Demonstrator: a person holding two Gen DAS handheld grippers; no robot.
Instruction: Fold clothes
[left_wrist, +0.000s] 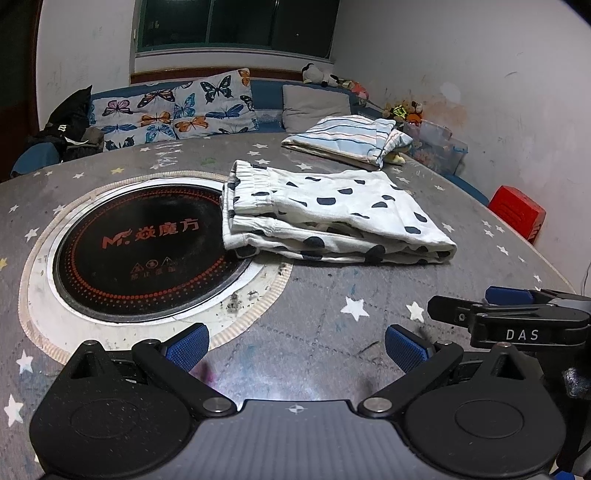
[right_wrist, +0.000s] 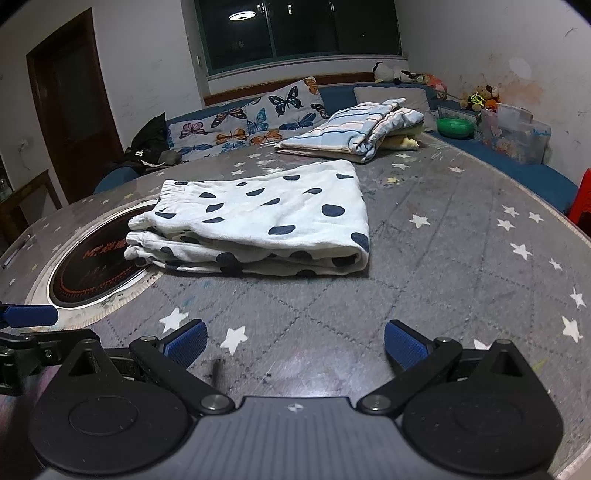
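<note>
- Shorts (right_wrist: 266, 225): white with navy dots, folded flat mid-table (right_wrist: 443, 258), waistband end overlapping the burner (left_wrist: 147, 251)
- Left gripper (left_wrist: 295, 349) and right gripper (right_wrist: 295, 345): both jaws wide apart, holding nothing

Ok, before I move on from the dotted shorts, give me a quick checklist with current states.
1. Left gripper empty, jaws apart: ok.
2. Right gripper empty, jaws apart: ok.
3. Dotted shorts folded into a compact stack: ok, though the waistband end looks slightly uneven.
4. Shorts clear of the round cooktop: not ok, the waistband end overlaps its rim.
5. Striped folded pile at the far edge, apart from the shorts: ok.
6. Bare table between the grippers and the shorts: ok.
7. Cooktop off and cool: cannot tell.
</note>
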